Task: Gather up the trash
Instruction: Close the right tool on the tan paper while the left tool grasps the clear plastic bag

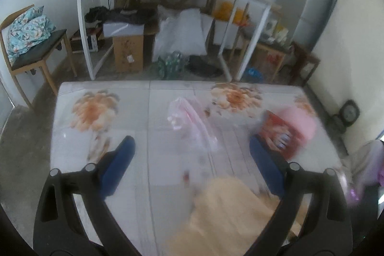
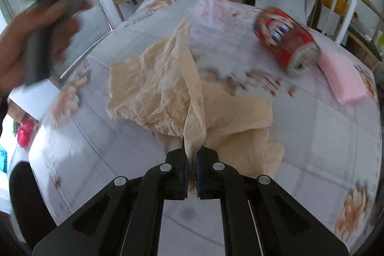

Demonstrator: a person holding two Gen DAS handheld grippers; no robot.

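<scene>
My right gripper (image 2: 191,160) is pinching the tan paper (image 2: 163,90), which is bunched up in the middle of the flowered tabletop (image 2: 300,136). My left gripper (image 1: 192,155) is wide open and holds nothing. The red can (image 2: 285,37) lies past the paper, touching a pink pack (image 2: 340,78).

Low table (image 2: 312,136) under a white cloth printed with orange flowers. Lying on it: crumpled beige paper (image 2: 156,88) near the middle-front, partly lifted off the cloth; a red printed can (image 2: 283,37) on its side at far right, touching a pink pack (image 2: 340,78) just right of it; a clear pinkish plastic bag (image 1: 189,121) at the far middle. Views blurred.
</scene>
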